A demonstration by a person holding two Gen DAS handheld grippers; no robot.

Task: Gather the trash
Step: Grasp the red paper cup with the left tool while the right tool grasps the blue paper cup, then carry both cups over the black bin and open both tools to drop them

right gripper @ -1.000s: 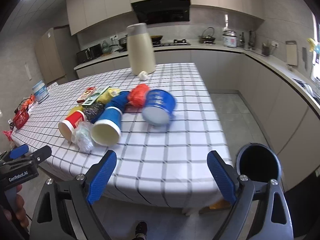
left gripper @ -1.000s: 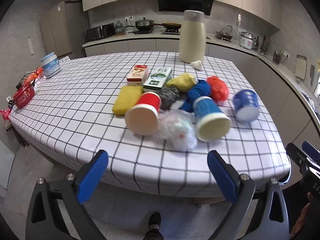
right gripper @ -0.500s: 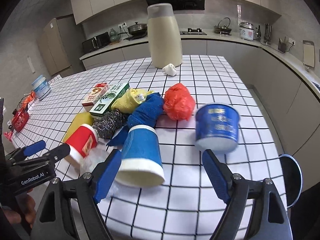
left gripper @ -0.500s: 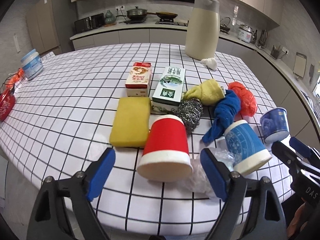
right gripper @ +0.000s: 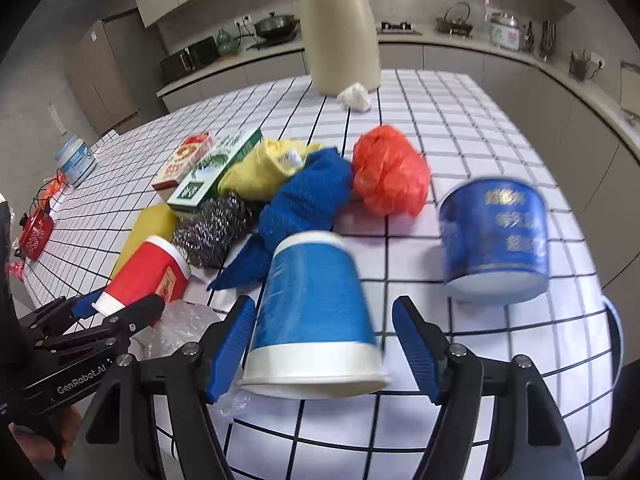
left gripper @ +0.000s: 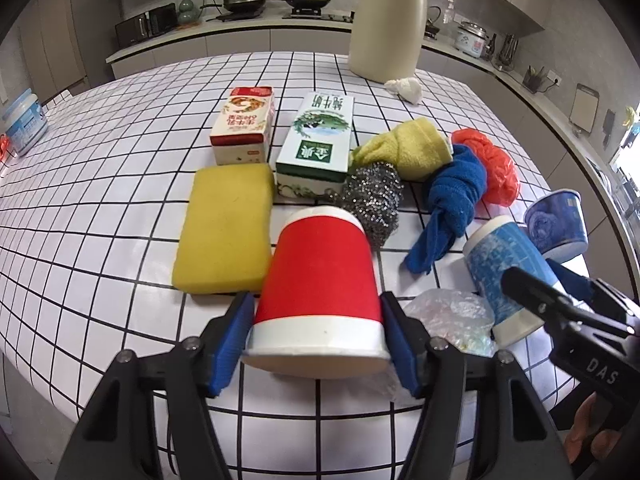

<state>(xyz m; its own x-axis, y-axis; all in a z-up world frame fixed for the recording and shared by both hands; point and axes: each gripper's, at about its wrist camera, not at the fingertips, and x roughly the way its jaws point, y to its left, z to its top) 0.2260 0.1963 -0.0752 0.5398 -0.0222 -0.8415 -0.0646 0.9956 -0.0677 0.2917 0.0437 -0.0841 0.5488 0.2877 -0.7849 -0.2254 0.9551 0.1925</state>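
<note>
A red paper cup (left gripper: 320, 280) lies on its side on the checked table (left gripper: 100, 200), mouth towards me. My left gripper (left gripper: 316, 300) is closing on it, and both blue pads touch its sides near the rim. A blue paper cup (right gripper: 316, 300) lies the same way between the closing jaws of my right gripper (right gripper: 324, 304); a gap shows at the right pad. A crumpled clear plastic bag (left gripper: 452, 316) lies between the two cups. Each gripper also shows at the edge of the other's view.
Behind the cups lie a yellow sponge (left gripper: 224, 232), two cartons (left gripper: 316, 148), a steel scourer (left gripper: 372, 200), yellow and blue cloths (left gripper: 452, 200), an orange bag (right gripper: 388, 176) and a blue tub (right gripper: 496, 240). A tall cream jug (right gripper: 340, 32) stands at the far edge.
Both grippers came forward and down over the table edge to the cups, and their jaws narrowed. The left now flanks the red cup, the right the blue cup.
</note>
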